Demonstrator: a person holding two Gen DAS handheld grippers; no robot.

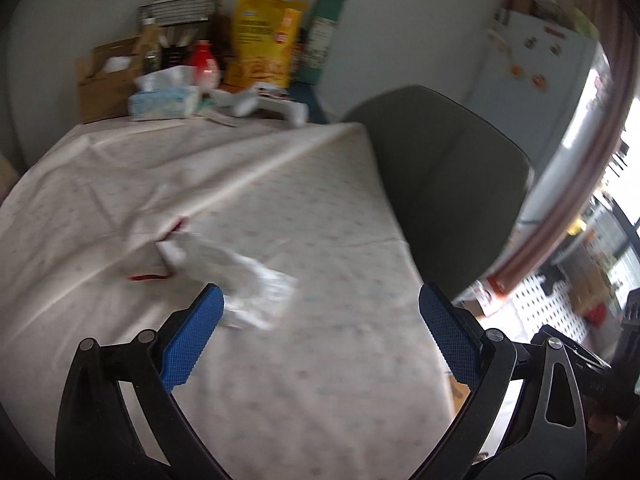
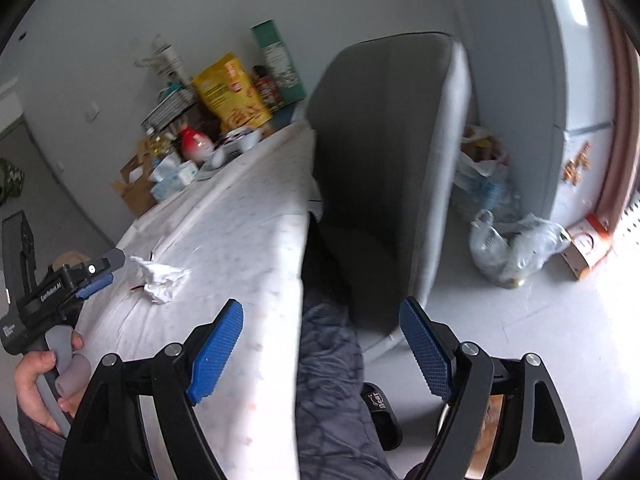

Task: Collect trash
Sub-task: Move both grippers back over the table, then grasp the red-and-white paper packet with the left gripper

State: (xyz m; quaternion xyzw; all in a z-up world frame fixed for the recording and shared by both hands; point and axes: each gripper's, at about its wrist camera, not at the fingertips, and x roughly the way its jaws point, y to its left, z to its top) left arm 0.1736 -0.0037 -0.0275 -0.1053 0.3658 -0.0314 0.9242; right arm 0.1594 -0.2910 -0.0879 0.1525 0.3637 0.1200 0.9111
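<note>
A: Starting at the left, what's around on the table (image 1: 320,360)?

B: At its far end there's a cardboard box (image 1: 102,80), then a tissue pack (image 1: 164,100), a red and white bottle (image 1: 204,64), a yellow bag (image 1: 264,44) and a tall green carton (image 1: 324,36), all crowded against the wall. A pale cloth covers the table itself.

A: And the trash?

B: A crumpled white paper (image 1: 236,280) lies on the cloth, near the left side, with something thin and red just beside it. It's blurred, so I can't tell what the red thing is.

A: Anything in the way?

B: Nothing lies between the fingers and the paper. Further right a grey chair (image 2: 384,168) stands pushed up to the table edge, the person's dark trouser leg shows below it, and past that plastic bags (image 2: 516,248) sit on the floor by a fridge (image 1: 532,64).

A: The fingers?

B: The left gripper (image 1: 320,300) has its fingers spread wide and empty; the left one's tip overlaps the paper's near edge in that view, and I can't tell whether it touches. The right gripper (image 2: 322,308) is wide too, empty, over the table edge and the leg.
</note>
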